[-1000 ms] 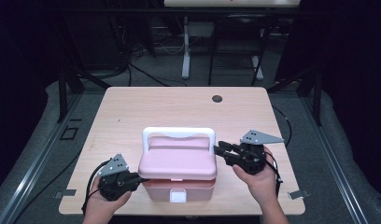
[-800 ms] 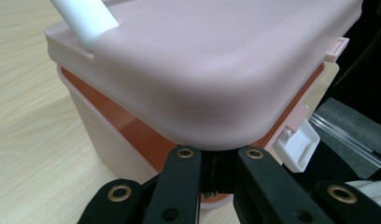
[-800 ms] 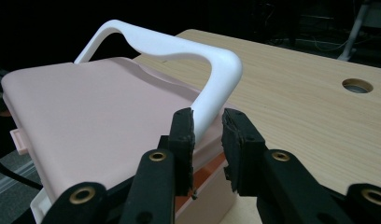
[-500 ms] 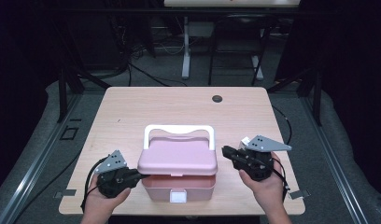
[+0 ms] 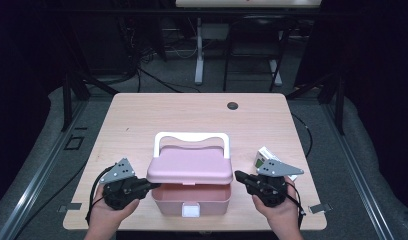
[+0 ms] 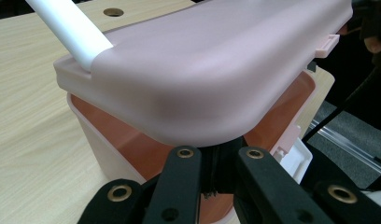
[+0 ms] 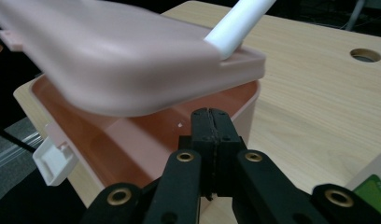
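Observation:
A pink box [image 5: 190, 199] stands near the table's front edge, its white latch [image 5: 191, 210] hanging loose. Its pink lid [image 5: 190, 164] with a white handle [image 5: 191, 136] is raised at the front, showing the empty inside. My left gripper [image 5: 151, 185] is shut at the box's left side, its tips tucked under the lid's edge [image 6: 202, 126]. My right gripper [image 5: 238, 175] is shut at the box's right side. In the right gripper view its tips [image 7: 211, 117] sit just outside the box rim [image 7: 235, 100], below the tilted lid [image 7: 118, 60].
A small white and green carton [image 5: 265, 156] lies on the table just behind my right gripper. A round cable hole [image 5: 233, 105] sits near the table's far edge. The wooden table [image 5: 192, 112] is bare behind the box.
The lid's front has come up off the box. My right hand has drawn back towards the near edge, uncovering the small carton. My left gripper has stayed at the box's left side.

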